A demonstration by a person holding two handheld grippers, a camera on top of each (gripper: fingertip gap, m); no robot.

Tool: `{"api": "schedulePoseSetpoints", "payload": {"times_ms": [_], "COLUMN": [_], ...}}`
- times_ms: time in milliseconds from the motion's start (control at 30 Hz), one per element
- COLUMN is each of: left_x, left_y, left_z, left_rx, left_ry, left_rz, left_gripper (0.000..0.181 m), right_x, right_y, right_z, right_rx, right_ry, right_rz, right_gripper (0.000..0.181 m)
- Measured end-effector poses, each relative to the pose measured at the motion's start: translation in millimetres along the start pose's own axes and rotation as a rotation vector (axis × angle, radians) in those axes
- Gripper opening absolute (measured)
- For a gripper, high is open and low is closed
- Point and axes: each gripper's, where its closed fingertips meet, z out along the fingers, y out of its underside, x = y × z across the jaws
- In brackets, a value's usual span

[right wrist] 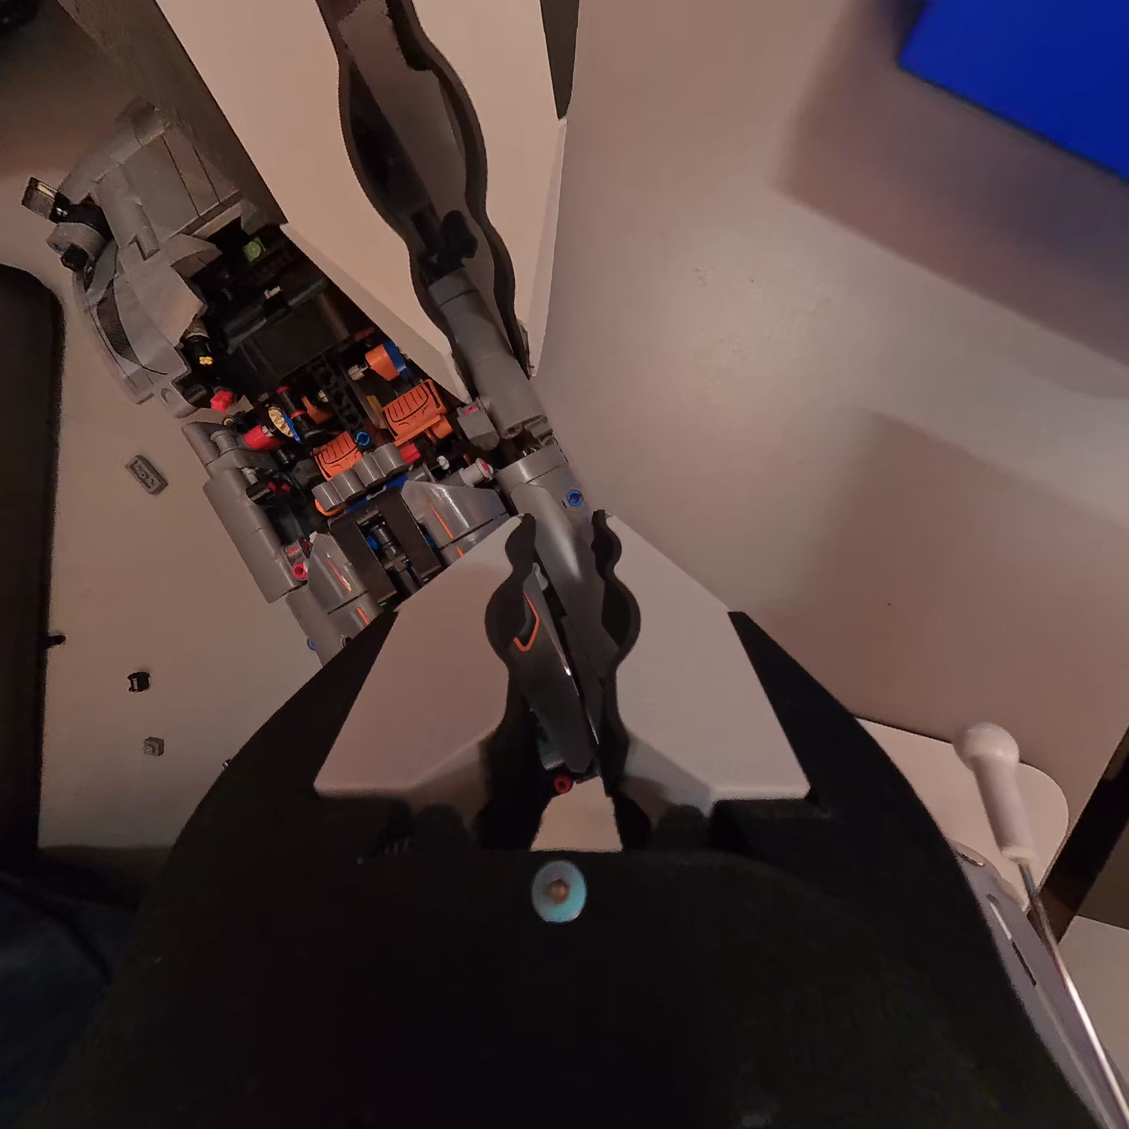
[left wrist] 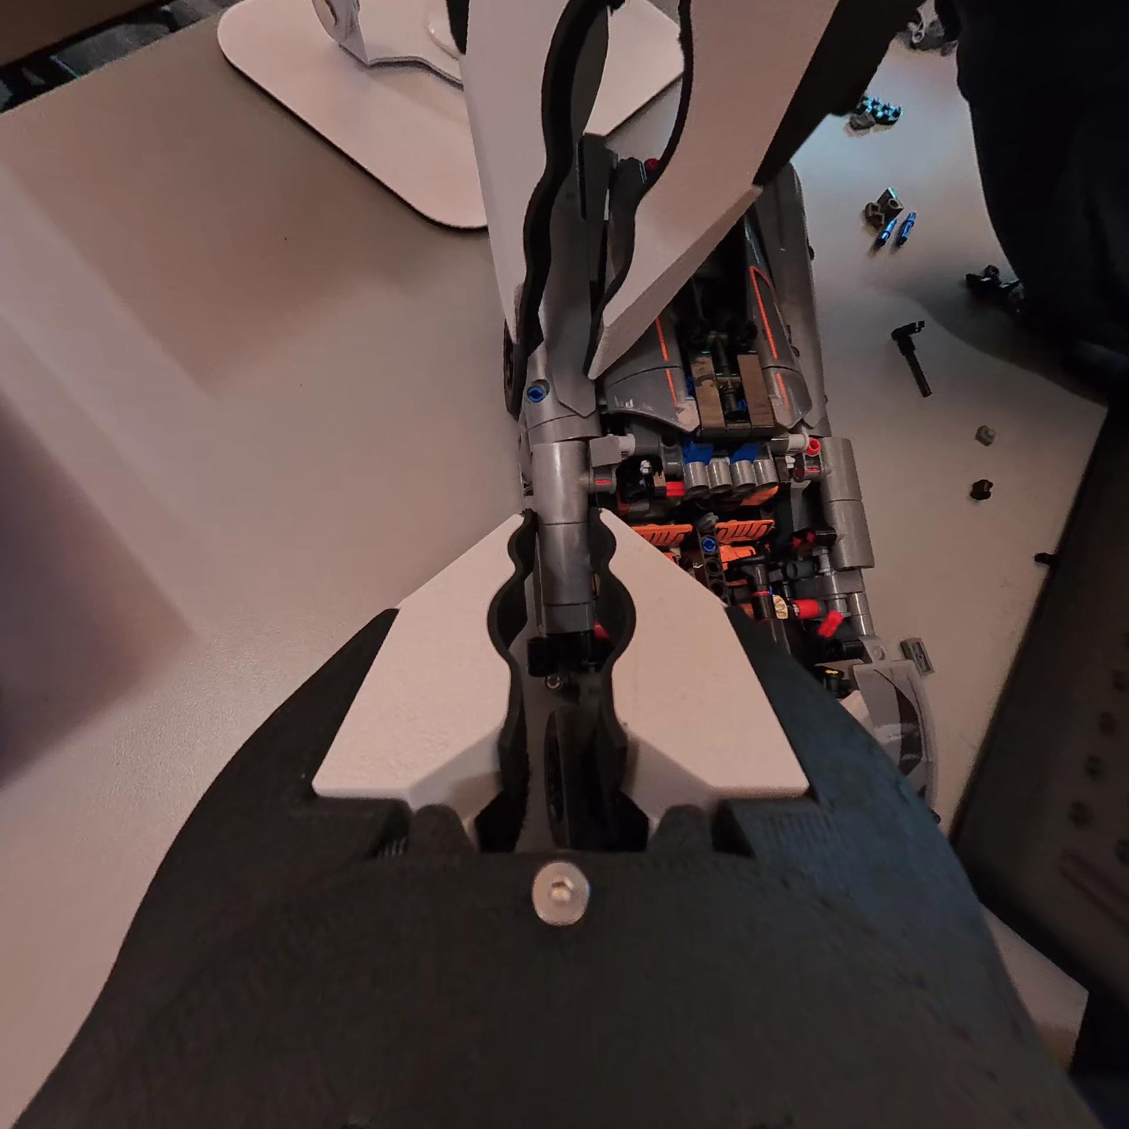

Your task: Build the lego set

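**Both grippers clamped on the model's side rail**

Lying on the white counter (left wrist: 214,427): half-built lego model (left wrist: 721,476), grey shell, orange and black innards exposed. Left gripper (left wrist: 562,531) closed on the grey side tube (left wrist: 559,537) along the model's edge, fingers (left wrist: 666,611) pinching it from both sides. Right gripper (right wrist: 562,531) facing the left from the far end, gripping the dark panel (right wrist: 556,666) with the orange stripe on that same edge, fingers (right wrist: 440,660) tight against it. Scattered to the model's far side, apart from it: loose pieces, among them blue pins (left wrist: 895,231), a black axle (left wrist: 911,354) and a small grey stud (left wrist: 985,435). Beyond the grippers, a white monitor stand (left wrist: 342,110) resting on the counter.
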Motion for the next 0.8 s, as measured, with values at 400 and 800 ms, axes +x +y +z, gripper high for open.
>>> {"api": "schedulePoseSetpoints", "payload": {"times_ms": [400, 800], "left_x": [-1, -3], "left_y": [-6, -3], "left_z": [7, 20], "left_rx": [0.011, -0.172], "left_ry": [-0.008, -0.071], "left_rz": [0.004, 0.055], "left_gripper": [0.015, 0.015], "right_x": [0, -1], "right_y": [1, 2], "right_z": [1, 3], "right_rx": [-0.009, -0.004], "right_ry": [-0.002, -0.018], "right_rz": [0.002, 0.015], "right_gripper": [0.016, 0.014]}}
